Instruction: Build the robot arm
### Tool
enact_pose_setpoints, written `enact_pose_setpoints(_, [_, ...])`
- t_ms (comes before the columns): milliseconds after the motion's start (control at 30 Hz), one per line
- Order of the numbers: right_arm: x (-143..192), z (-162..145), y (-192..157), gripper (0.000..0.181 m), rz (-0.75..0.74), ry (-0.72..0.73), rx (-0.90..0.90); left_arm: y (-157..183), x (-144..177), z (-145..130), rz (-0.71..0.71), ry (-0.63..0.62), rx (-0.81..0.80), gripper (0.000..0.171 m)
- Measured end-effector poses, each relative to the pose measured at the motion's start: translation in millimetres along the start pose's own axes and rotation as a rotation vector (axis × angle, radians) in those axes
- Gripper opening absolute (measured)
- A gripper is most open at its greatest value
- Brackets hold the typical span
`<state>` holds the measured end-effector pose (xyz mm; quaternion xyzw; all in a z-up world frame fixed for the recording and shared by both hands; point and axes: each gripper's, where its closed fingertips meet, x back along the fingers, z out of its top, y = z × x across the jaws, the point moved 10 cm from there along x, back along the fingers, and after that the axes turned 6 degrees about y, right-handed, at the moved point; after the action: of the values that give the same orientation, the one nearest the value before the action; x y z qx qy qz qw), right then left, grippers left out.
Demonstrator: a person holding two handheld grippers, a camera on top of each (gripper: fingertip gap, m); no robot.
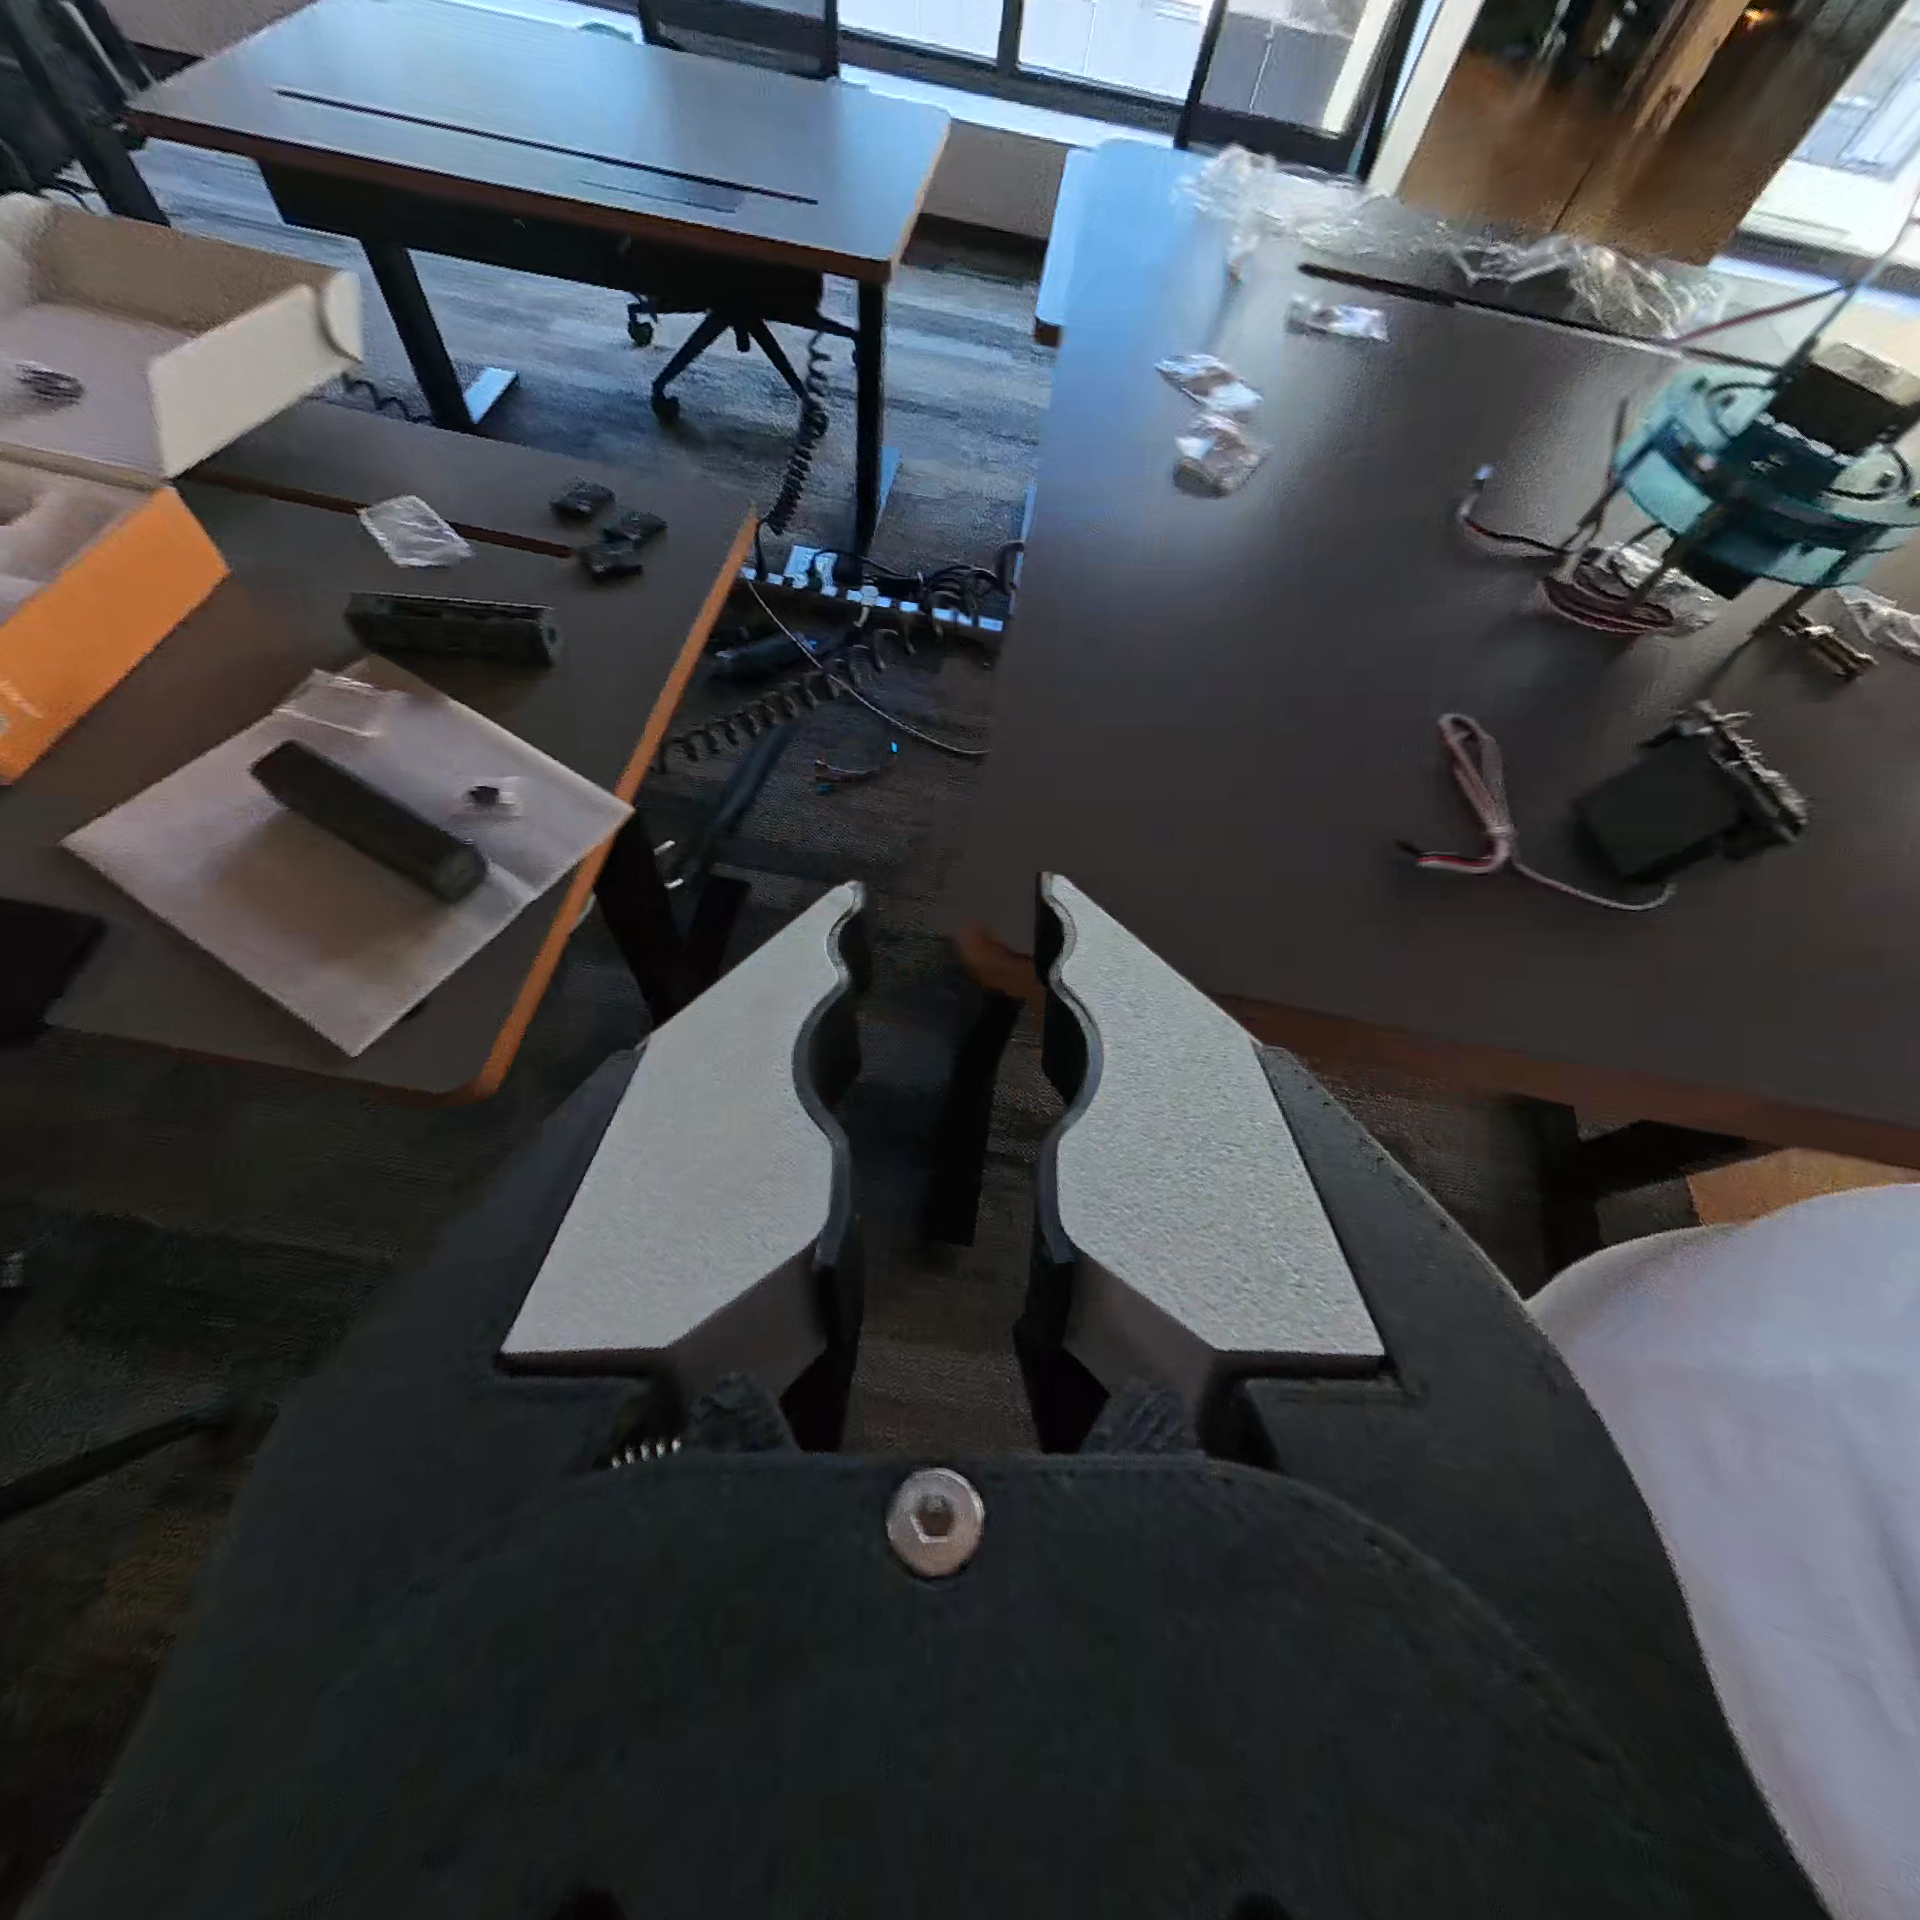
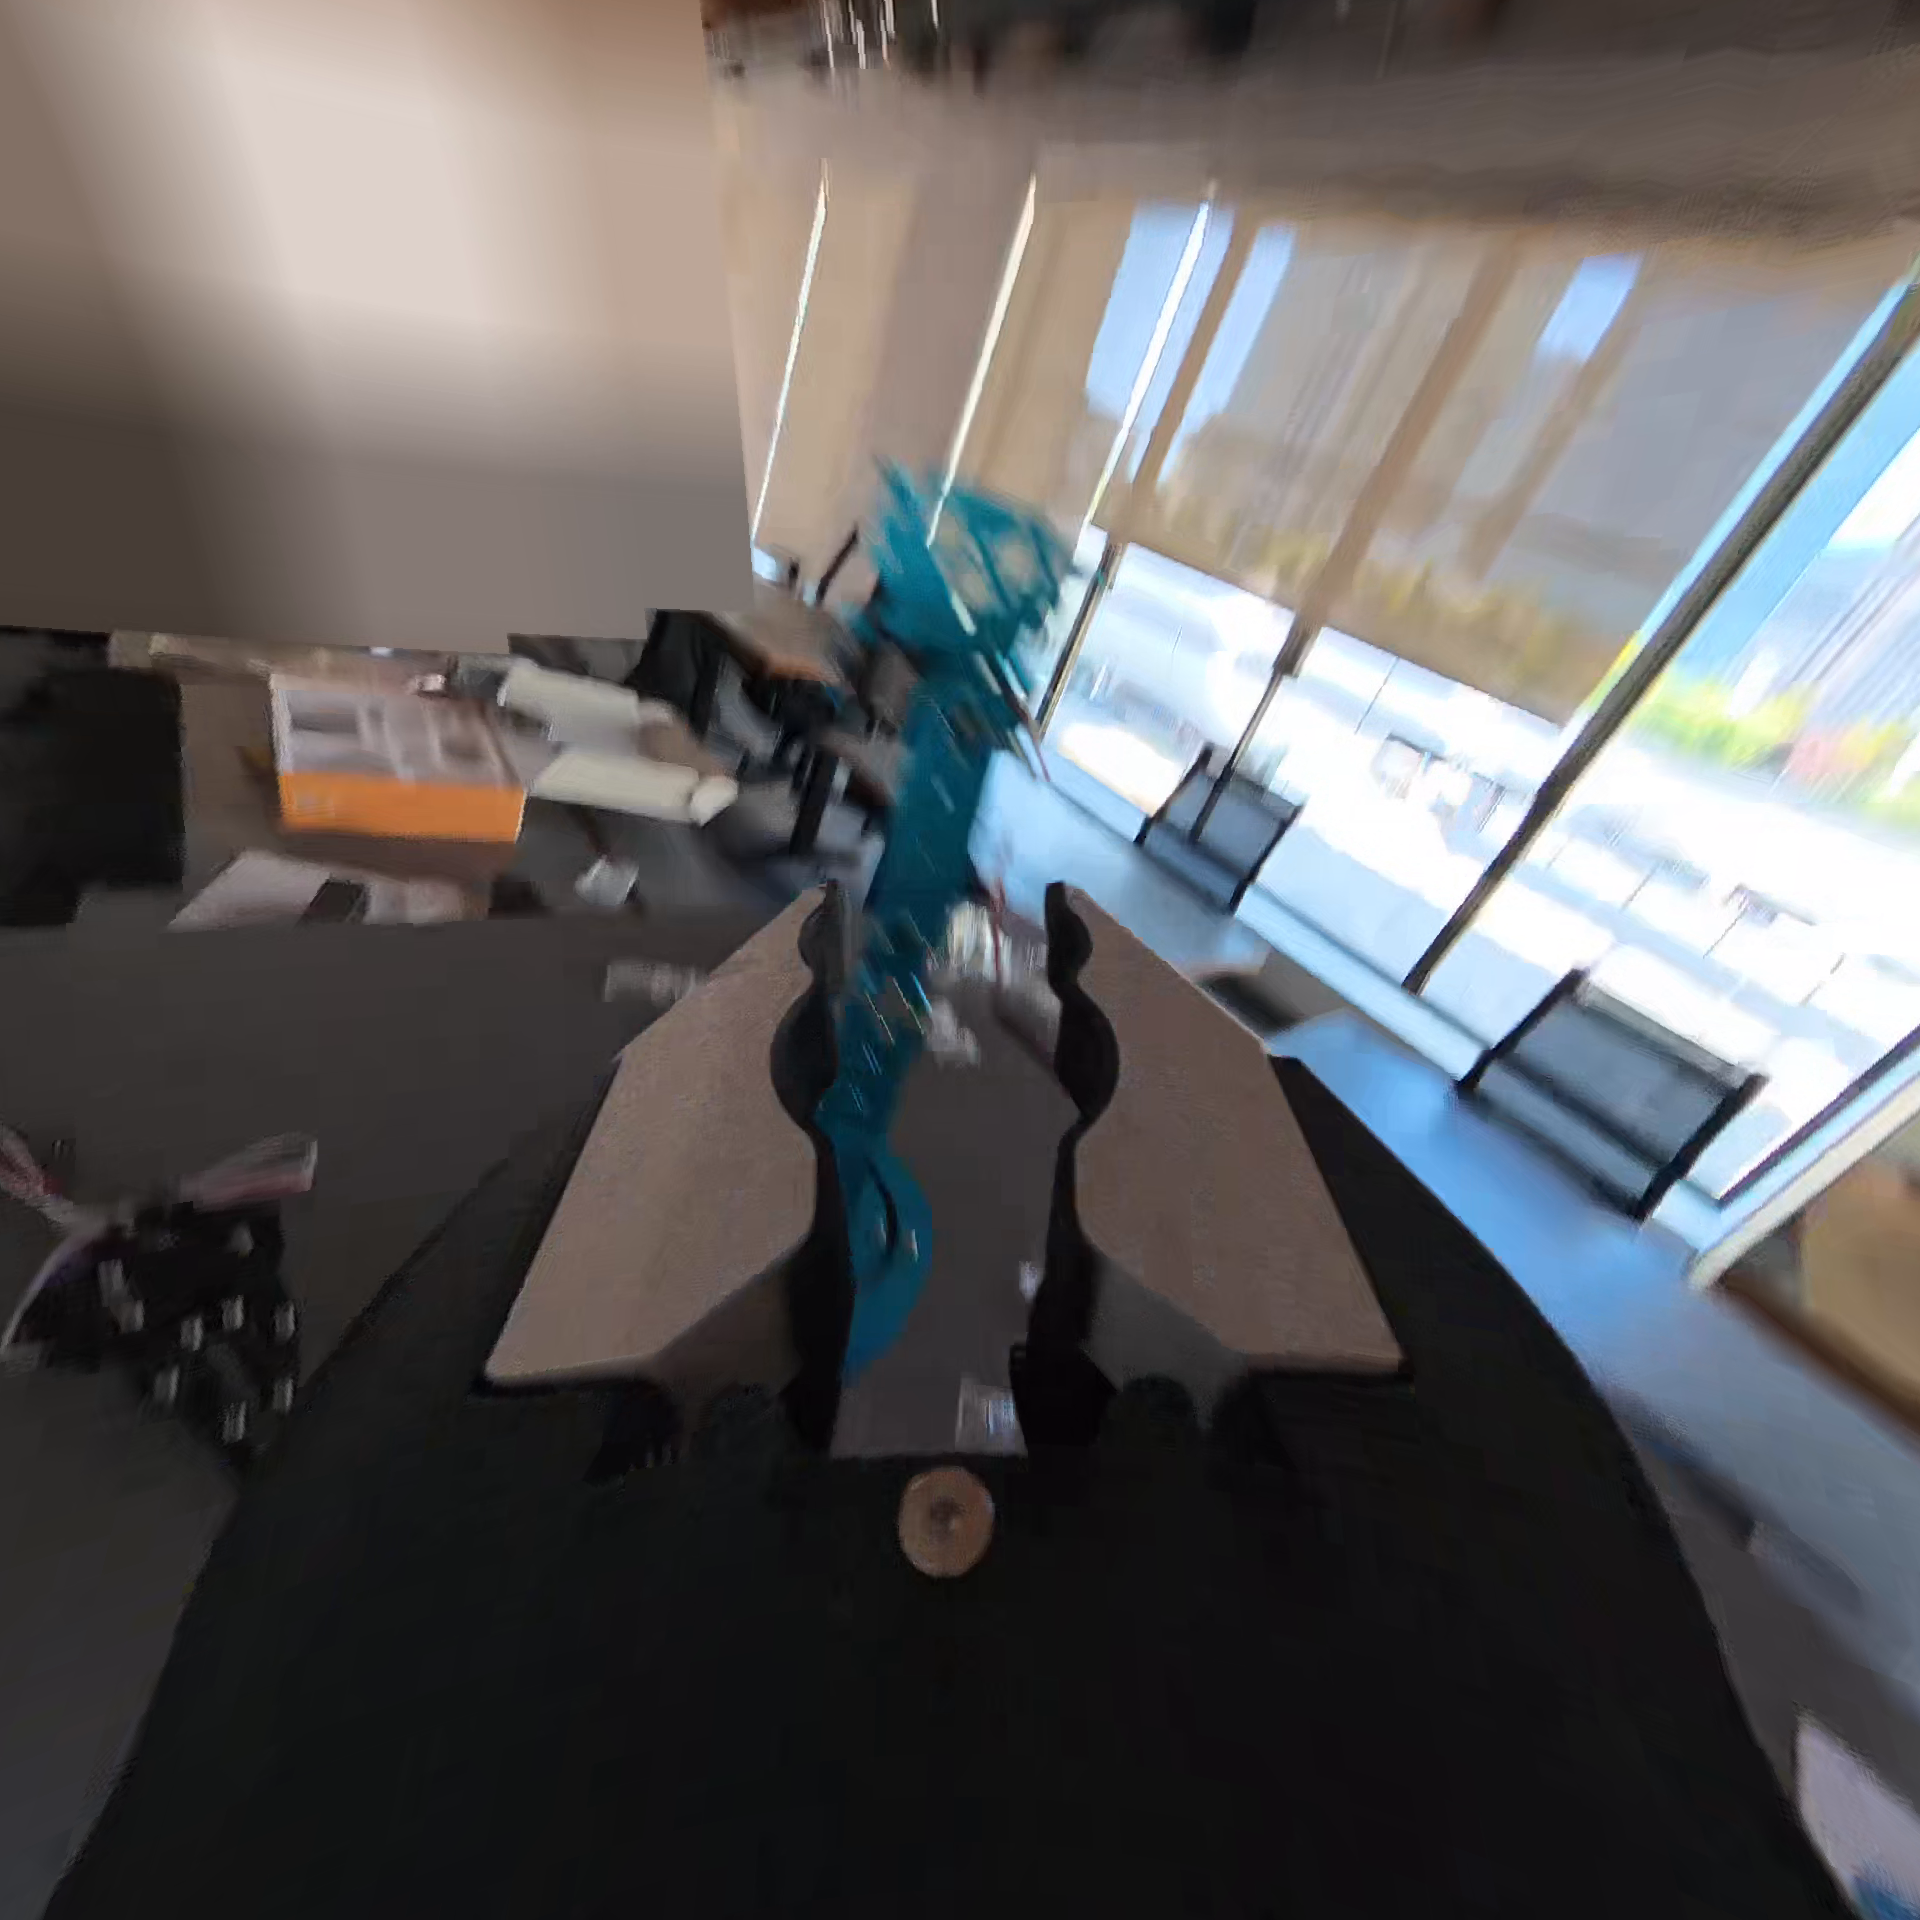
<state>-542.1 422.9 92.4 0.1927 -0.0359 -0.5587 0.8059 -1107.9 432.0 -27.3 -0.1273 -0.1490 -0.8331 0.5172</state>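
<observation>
Three tabletops are counted in the left wrist view: one far (image 1: 540, 135), one at left (image 1: 623, 582), one at right (image 1: 1247, 675). One orange box (image 1: 94, 613) and one white box (image 1: 187, 343) are recorded. Two long black bars (image 1: 452, 629) (image 1: 369, 821) are noted. One teal assembly (image 1: 1766, 488) is seen. One power strip (image 1: 883, 603) is noted on the floor.

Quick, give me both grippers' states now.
Left gripper: open, holding nothing, above the floor between two desks.
Right gripper: open; a blurred teal assembly shows between its fingers, grip cannot be told.
</observation>
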Motion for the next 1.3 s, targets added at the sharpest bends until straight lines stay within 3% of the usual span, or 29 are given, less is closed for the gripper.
enact_pose_setpoints(100, [-28, 46, -71, 0.025, -0.040, 0.123, 0.139, -67, 30, 1, 0.002, 0.028, -0.025, 0.031])
enact_pose_setpoints(200, [-76, 65, -153, 0.034, 0.042, 0.108, 0.109, -145, 64, -1, 0.014, 0.056, -0.084, 0.031])
enact_pose_setpoints(367, [-199, 58, -269, 0.038, 0.177, 0.054, -0.151, -271, 127, 1, 0.150, 0.023, -0.126, 0.036])
enact_pose_setpoints(567, [-323, 36, -351, 0.040, 0.236, -0.095, -0.133, -379, 159, -10, 0.204, -0.010, -0.085, 0.035])
enact_pose_setpoints(733, [-413, -10, -398, 0.039, 0.331, -0.252, -0.102, -448, 130, -7, 0.174, 0.072, 0.066, 0.032])
enact_pose_setpoints(833, [-467, -54, -423, 0.039, 0.391, -0.300, -0.210, -487, 103, 10, 0.172, 0.088, 0.067, 0.031])
enact_pose_setpoints(900, [-506, -91, -445, 0.040, 0.441, -0.325, -0.331, -516, 85, 23, 0.205, 0.096, 0.055, 0.030])
enact_pose_setpoints(1033, [-579, -184, -500, 0.040, 0.468, -0.476, -0.390, -567, 44, 57, 0.211, 0.113, 0.080, 0.031])
enact_pose_setpoints(1167, [-617, -260, -559, 0.042, 0.470, -0.593, -0.458, -614, -2, 82, 0.212, 0.089, 0.057, 0.031])
enact_pose_setpoints(1300, [-627, -295, -601, 0.045, 0.400, -0.645, -0.391, -666, -56, 103, 0.124, 0.049, 0.018, 0.031])
